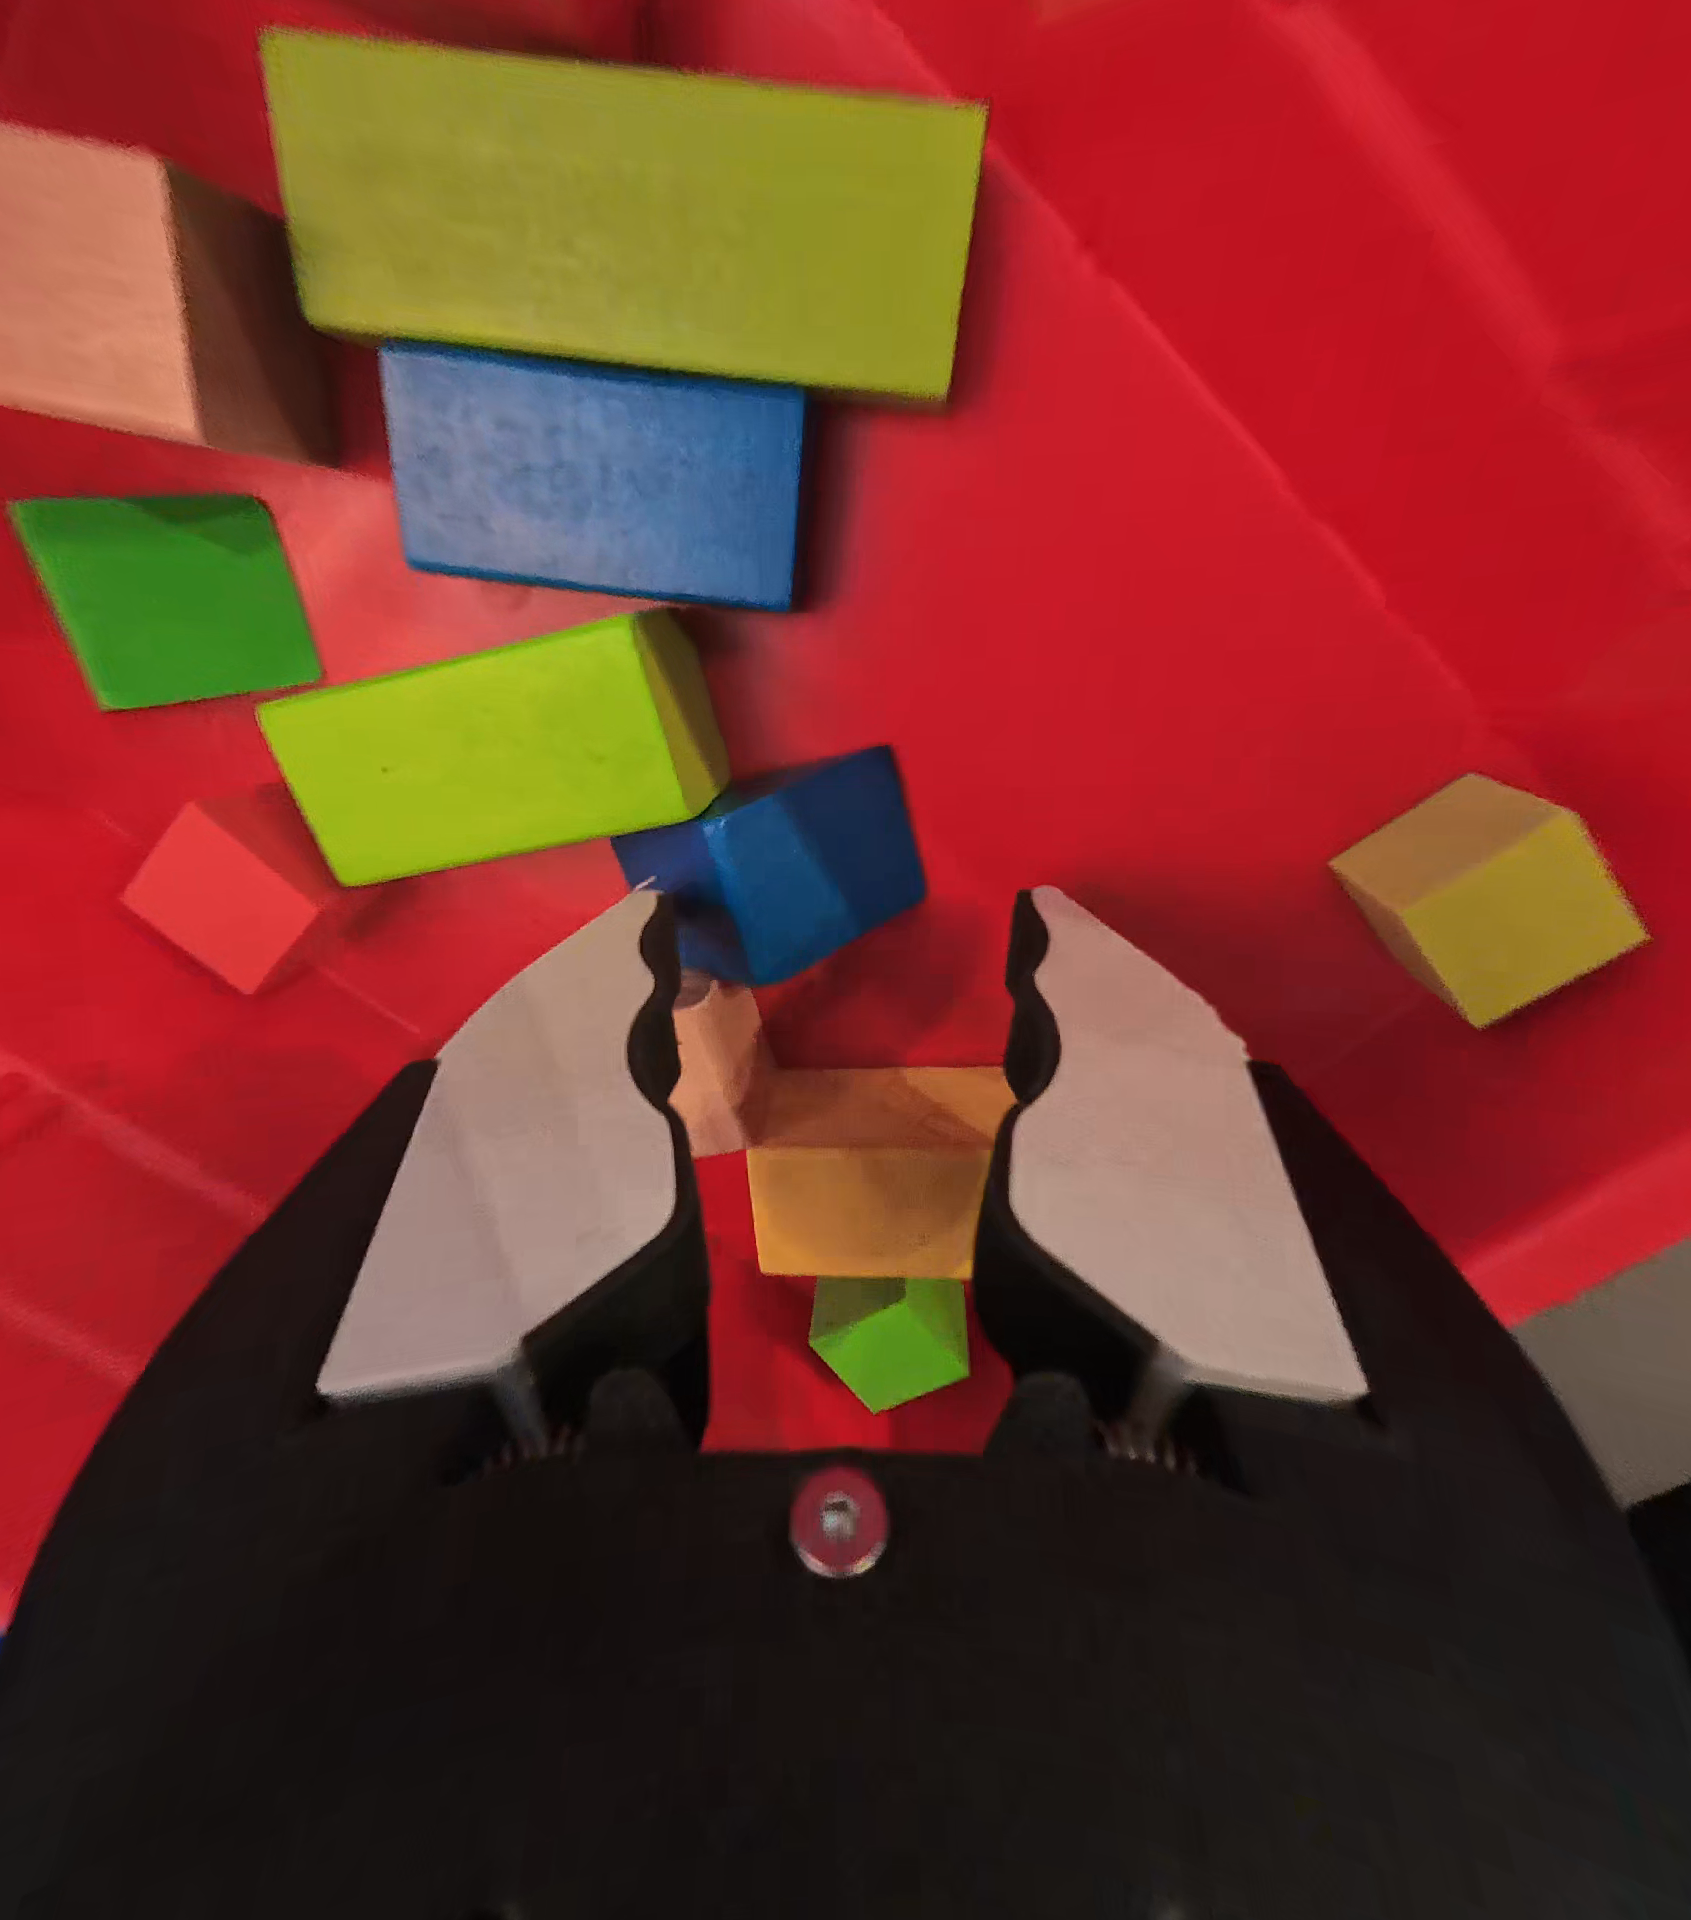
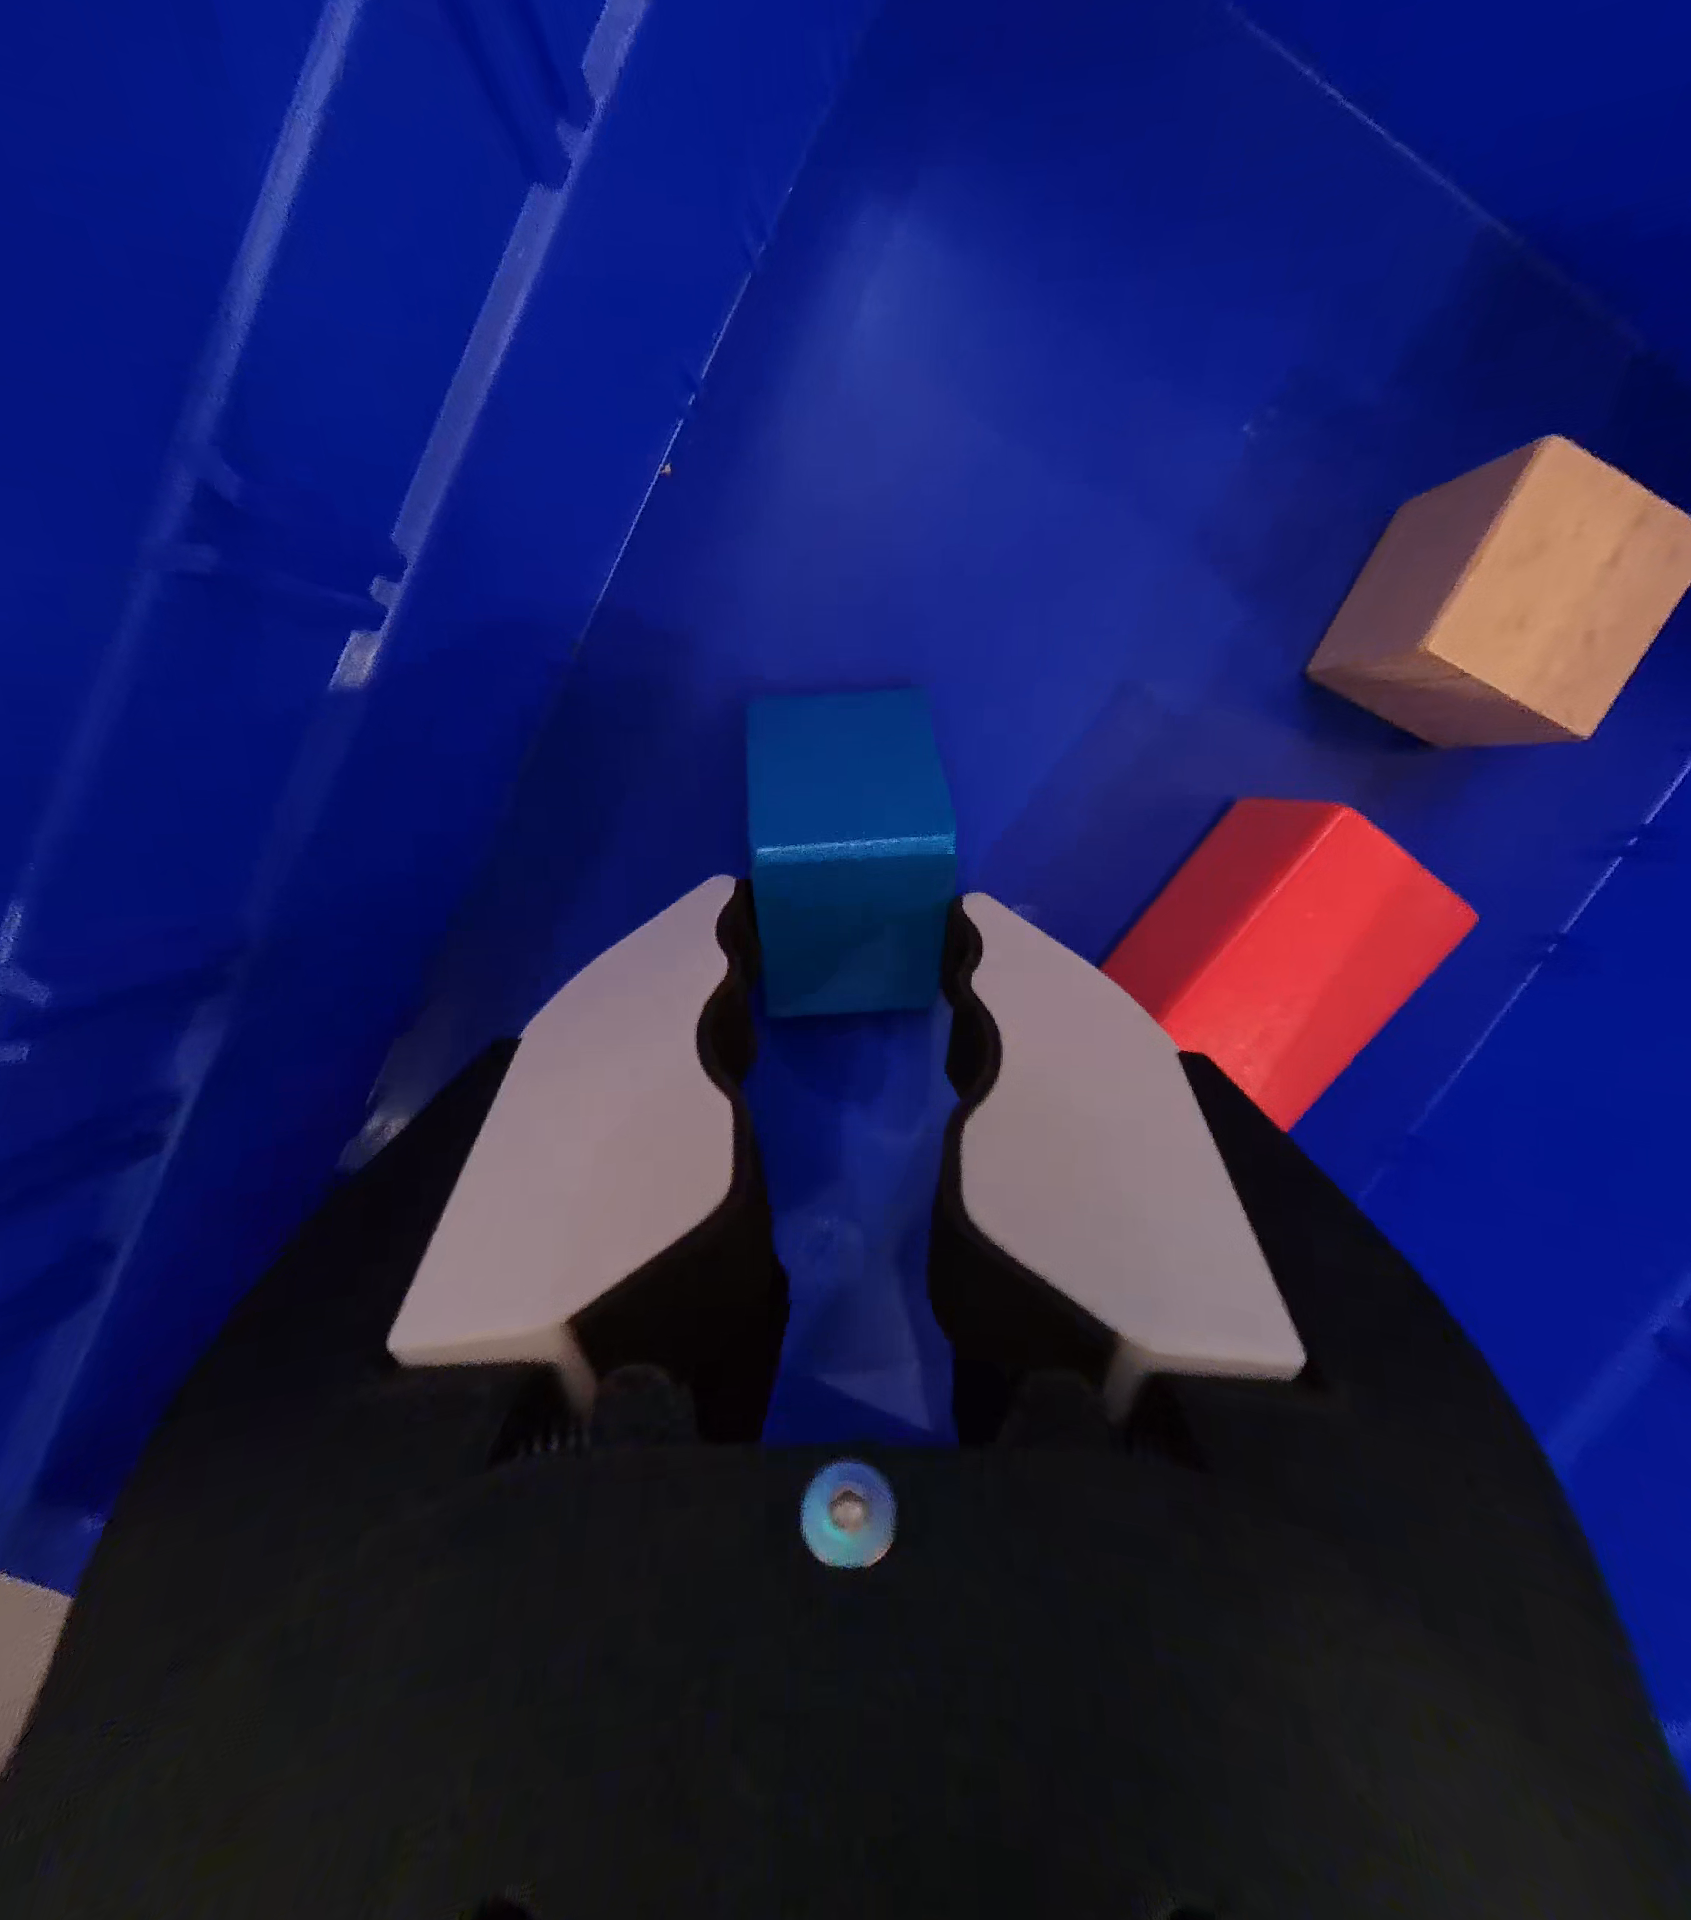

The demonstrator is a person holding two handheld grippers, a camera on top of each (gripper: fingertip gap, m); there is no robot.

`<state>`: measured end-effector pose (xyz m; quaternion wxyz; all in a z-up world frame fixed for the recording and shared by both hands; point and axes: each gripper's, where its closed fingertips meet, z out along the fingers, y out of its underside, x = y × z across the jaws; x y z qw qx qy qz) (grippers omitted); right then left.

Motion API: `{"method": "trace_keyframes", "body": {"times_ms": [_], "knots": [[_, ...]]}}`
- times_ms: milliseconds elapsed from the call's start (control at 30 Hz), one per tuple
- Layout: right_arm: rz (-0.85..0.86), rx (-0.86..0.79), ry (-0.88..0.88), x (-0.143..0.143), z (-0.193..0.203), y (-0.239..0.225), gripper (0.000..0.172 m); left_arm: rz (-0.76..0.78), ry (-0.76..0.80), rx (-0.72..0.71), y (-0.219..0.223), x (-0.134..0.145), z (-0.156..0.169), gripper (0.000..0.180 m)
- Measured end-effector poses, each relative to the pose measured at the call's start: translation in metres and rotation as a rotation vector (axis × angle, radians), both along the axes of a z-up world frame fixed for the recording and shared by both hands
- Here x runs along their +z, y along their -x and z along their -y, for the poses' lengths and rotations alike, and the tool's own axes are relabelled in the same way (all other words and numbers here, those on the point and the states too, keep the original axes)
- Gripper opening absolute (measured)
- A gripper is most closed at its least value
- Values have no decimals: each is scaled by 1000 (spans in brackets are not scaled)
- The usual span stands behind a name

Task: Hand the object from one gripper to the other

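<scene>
Cube blue, clamped in right hand-held gripper, faces squared to pads.

Long block behind shorter block, touching, cube left

A: Red bin, what's in it?
B: Long lime block on top, blue block touching under it, plain wooden cube left. Dark green block, second lime block, small red cube, yellow cube well apart on the right, orange block, small green cube.
A: Blue bin?
B: Wooden cube and a red block near it.
</scene>
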<state>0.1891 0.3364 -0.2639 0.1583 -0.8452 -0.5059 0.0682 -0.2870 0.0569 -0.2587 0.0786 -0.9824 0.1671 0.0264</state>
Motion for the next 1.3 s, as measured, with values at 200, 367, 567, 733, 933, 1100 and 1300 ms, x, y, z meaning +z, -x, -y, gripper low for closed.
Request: {"method": "trace_keyframes", "body": {"times_ms": [200, 367, 567, 733, 933, 1100, 1300], "knots": [[1, 17, -4, 0, 5, -3, 33, 69, 65, 83, -14, -5, 1, 48], [-17, 26, -1, 2, 9, -3, 32, 163, 104, -131, -50, 5, 18, 59], [-25, 61, 3, 3, 16, 0, 33, 66, -72, -380, -55, 12, 2, 65], [-49, 86, 1, 6, 23, 5, 33, 70, -83, -469, -68, -2, -3, 54], [-69, 100, -12, 10, 26, 7, 33, 135, -41, -376, -70, -4, -3, 46], [-88, 96, -14, 11, 28, 8, 32, 157, -3, -40, -46, -1, -15, 34], [-93, 100, -6, 9, 30, 9, 33, 86, -59, -262, -42, 7, 1, 67]]}}
